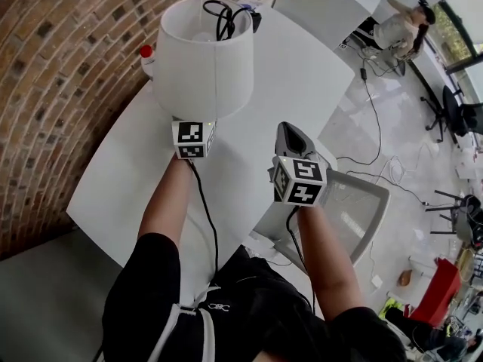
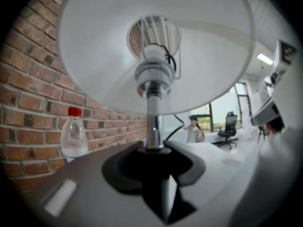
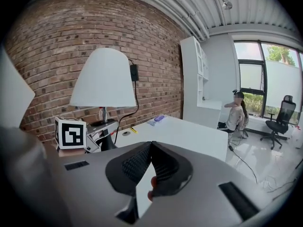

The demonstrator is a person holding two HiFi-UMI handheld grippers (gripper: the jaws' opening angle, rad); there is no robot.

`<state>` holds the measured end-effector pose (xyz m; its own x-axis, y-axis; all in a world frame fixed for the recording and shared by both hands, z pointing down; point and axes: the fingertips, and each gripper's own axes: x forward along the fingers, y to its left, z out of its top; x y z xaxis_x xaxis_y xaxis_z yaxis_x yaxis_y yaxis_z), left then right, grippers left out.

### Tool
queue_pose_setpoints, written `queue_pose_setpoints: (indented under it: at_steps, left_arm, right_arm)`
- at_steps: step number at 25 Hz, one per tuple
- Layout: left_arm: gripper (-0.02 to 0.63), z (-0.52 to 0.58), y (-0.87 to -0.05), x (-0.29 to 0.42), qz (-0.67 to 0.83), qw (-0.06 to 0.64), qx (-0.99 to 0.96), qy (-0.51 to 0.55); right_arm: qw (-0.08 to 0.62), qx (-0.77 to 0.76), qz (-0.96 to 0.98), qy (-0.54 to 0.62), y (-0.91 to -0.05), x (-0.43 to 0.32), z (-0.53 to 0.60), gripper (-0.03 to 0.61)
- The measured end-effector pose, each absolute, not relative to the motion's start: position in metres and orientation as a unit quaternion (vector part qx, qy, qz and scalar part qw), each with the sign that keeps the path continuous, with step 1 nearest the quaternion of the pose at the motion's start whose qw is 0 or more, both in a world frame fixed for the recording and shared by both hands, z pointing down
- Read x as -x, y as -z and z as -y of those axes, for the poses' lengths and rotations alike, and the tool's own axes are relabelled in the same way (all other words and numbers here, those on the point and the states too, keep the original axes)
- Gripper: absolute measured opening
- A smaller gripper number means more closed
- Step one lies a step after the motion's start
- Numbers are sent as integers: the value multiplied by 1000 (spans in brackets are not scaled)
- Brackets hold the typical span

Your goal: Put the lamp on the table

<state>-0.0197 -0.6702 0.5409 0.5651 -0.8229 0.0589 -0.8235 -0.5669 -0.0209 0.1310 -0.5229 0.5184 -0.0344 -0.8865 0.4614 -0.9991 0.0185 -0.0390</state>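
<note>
The lamp has a white shade point(image 1: 204, 59) and a chrome pole point(image 2: 153, 119). My left gripper point(image 2: 154, 151) is shut on the foot of that pole, and the shade spreads over it. In the head view only its marker cube point(image 1: 192, 139) shows below the shade, over the left part of the white table point(image 1: 302, 74). The lamp's black cord point(image 1: 225, 17) is bundled inside the top of the shade. Whether the lamp's base touches the table I cannot tell. My right gripper point(image 3: 150, 148) is shut with nothing in it, to the right of the lamp near the table's front edge.
A clear water bottle point(image 2: 73, 136) with a red cap stands by the brick wall point(image 1: 53, 89), just left of the lamp. A grey chair point(image 1: 355, 202) sits at the table's right side. A white cabinet point(image 1: 332, 2) and a seated person point(image 1: 400, 29) are farther back.
</note>
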Motion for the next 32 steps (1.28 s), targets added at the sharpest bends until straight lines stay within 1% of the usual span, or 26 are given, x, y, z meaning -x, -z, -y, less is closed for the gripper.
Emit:
queue_pose_setpoints:
  at_steps: [8, 13, 21, 32]
  left_arm:
    - [124, 729, -568, 24, 488, 18, -872, -1]
    - [124, 756, -582, 28, 498, 17, -867, 2]
    - [126, 762, -580, 15, 487, -13, -873, -4]
    - [127, 758, -588, 19, 495, -10, -869, -12]
  right_arm:
    - [177, -679, 684, -199, -566, -142, 542, -2]
    - [177, -687, 676, -200, -578, -152, 550, -2]
    - [188, -685, 677, -190, -588, -149, 557, -2]
    - [184, -685, 676, -198, -586, -147, 546, -2]
